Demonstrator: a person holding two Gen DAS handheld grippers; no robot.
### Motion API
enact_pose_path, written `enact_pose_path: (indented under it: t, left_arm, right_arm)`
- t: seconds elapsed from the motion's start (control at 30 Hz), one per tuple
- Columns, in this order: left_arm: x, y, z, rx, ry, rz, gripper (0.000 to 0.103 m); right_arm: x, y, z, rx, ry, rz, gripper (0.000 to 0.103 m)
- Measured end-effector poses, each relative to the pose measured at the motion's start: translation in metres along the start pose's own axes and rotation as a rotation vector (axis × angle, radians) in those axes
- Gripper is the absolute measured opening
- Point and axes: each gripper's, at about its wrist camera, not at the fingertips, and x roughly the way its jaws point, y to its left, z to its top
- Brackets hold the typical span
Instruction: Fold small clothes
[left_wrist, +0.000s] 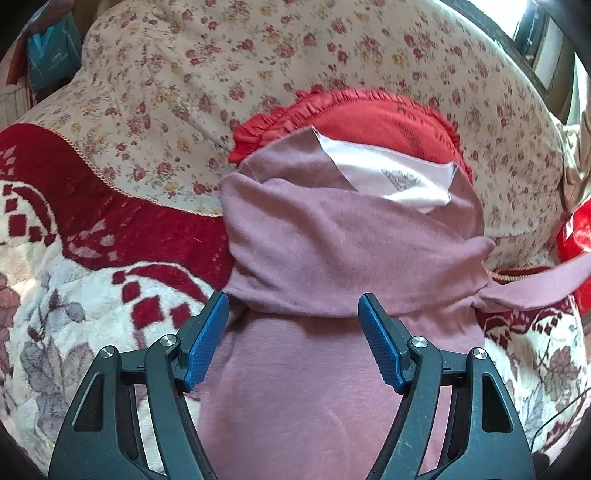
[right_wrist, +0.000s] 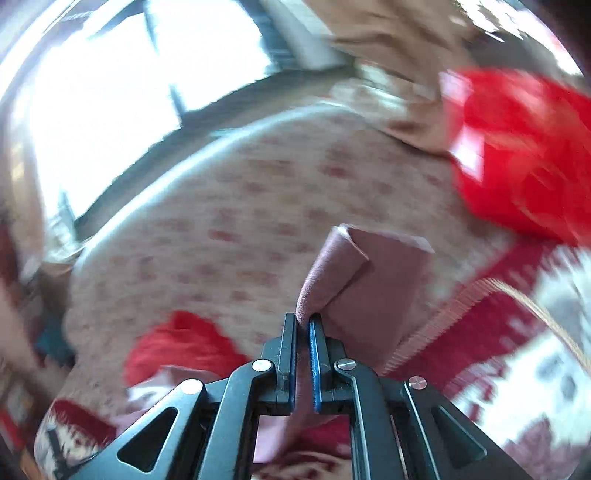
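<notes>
Now the right gripper (right_wrist: 303, 319) is clamping its pads onto a strip of the mauve garment (left_wrist: 332, 251), most likely a sleeve (right_wrist: 354, 280), and holding it up above the floral bedspread (left_wrist: 177, 92); that view is blurring with motion. The left gripper (left_wrist: 293, 306) is hovering wide open over the near part of the garment, gripping nothing. The garment is lying on the bedspread, partly covering a red frilled piece (left_wrist: 369, 118). My read: a sleeve fold is under way, and the next move is calling for laying that sleeve across the body. A grey triangular logo (left_wrist: 400, 181) is showing on the white panel (left_wrist: 388, 173), its lettering too small to read.
</notes>
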Motion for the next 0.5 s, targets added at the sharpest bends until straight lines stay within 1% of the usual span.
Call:
enact_pose_path:
  t: [0.07, 0.13, 0.2, 0.27, 0.37, 0.4, 0.43, 0.5]
  left_arm:
    - [-0.008, 0.009, 0.002, -0.021, -0.019, 0.001, 0.073]
    - [-0.015, 0.018, 0.004, -0.04, -0.037, 0.005, 0.073]
    - [-0.02, 0.028, 0.006, -0.058, -0.049, 0.008, 0.073]
    - [-0.025, 0.039, 0.008, -0.079, -0.063, 0.016, 0.073]
    - [-0.027, 0.055, 0.01, -0.108, -0.075, 0.033, 0.073]
    - [-0.026, 0.061, 0.011, -0.119, -0.073, 0.036, 0.073]
    - [-0.024, 0.066, 0.011, -0.131, -0.07, 0.04, 0.073]
    - [-0.021, 0.073, 0.01, -0.15, -0.06, 0.046, 0.073]
  right_arm:
    - [0.007, 0.045, 0.006, -0.07, 0.009, 0.084, 0.005]
    - [0.023, 0.104, 0.004, -0.155, 0.044, 0.195, 0.005]
    - [0.045, 0.162, -0.01, -0.222, 0.102, 0.311, 0.005]
    - [0.066, 0.215, -0.034, -0.288, 0.172, 0.399, 0.005]
    - [0.11, 0.288, -0.09, -0.364, 0.294, 0.513, 0.005]
    - [0.127, 0.311, -0.118, -0.385, 0.349, 0.544, 0.005]
    - [0.141, 0.327, -0.142, -0.401, 0.386, 0.552, 0.005]
    - [0.183, 0.352, -0.206, -0.419, 0.495, 0.517, 0.006]
